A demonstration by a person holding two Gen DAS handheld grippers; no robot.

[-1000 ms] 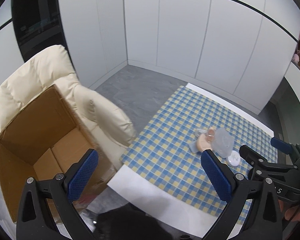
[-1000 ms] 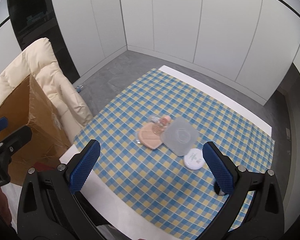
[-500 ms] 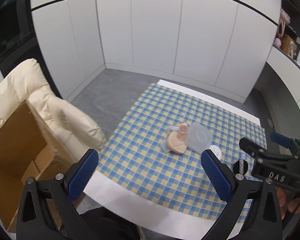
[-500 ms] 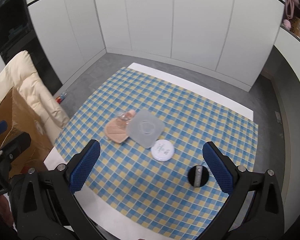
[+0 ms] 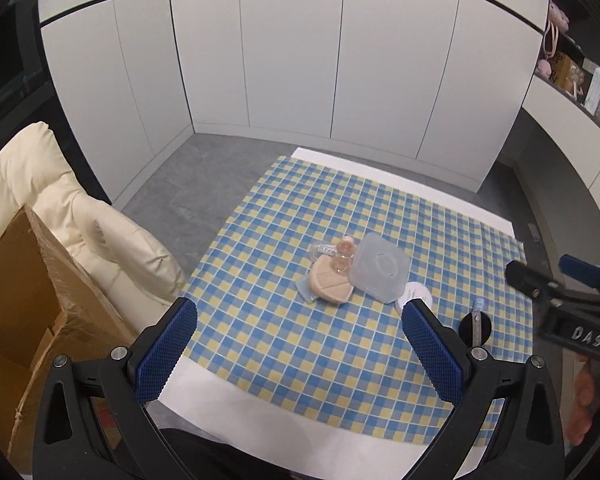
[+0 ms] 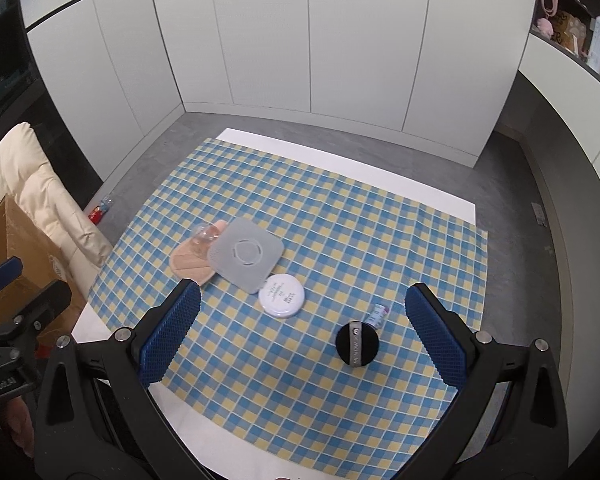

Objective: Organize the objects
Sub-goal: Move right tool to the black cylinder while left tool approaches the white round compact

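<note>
Above the desk (image 6: 340, 168) I hold both claws released: left claw (image 5: 300, 344), right claw (image 6: 304, 332). On its checked cloth (image 6: 360, 240) lie a grey lid (image 6: 246, 254), white jar (image 6: 282, 295), black cap (image 6: 357, 344) and sponge (image 6: 190, 264).

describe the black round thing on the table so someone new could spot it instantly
Start at the blue-and-yellow checked tablecloth and go to its near right part, away from the cluster of items at its middle. The black round compact lies flat there, just nearer than a small tube and to the right of the white round case. It is the only black item, with a grey band across its top.
</note>
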